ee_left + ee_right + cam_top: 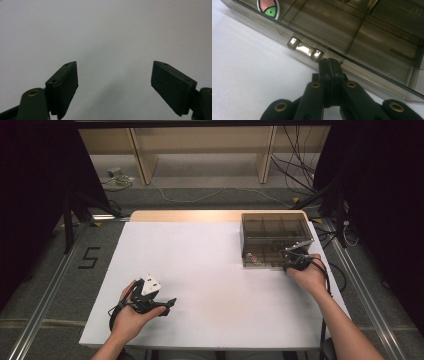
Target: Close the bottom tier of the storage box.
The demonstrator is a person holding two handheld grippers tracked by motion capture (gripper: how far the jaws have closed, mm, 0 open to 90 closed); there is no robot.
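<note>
A smoky see-through compartment box stands at the table's far right, its lid down. My right gripper is at the box's front edge. In the right gripper view its jaws are pressed together, tips touching the lid's front rim just right of a clear latch; nothing shows between the pads. My left gripper rests low over the white table cover at front left, pointing right. Its jaws stand wide apart with only bare white surface between them.
A round red and green sticker sits on the box front. Cables trail from both grippers. Behind the table are a wooden shelf frame and loose cables on the floor. A "5" is marked on the floor at left.
</note>
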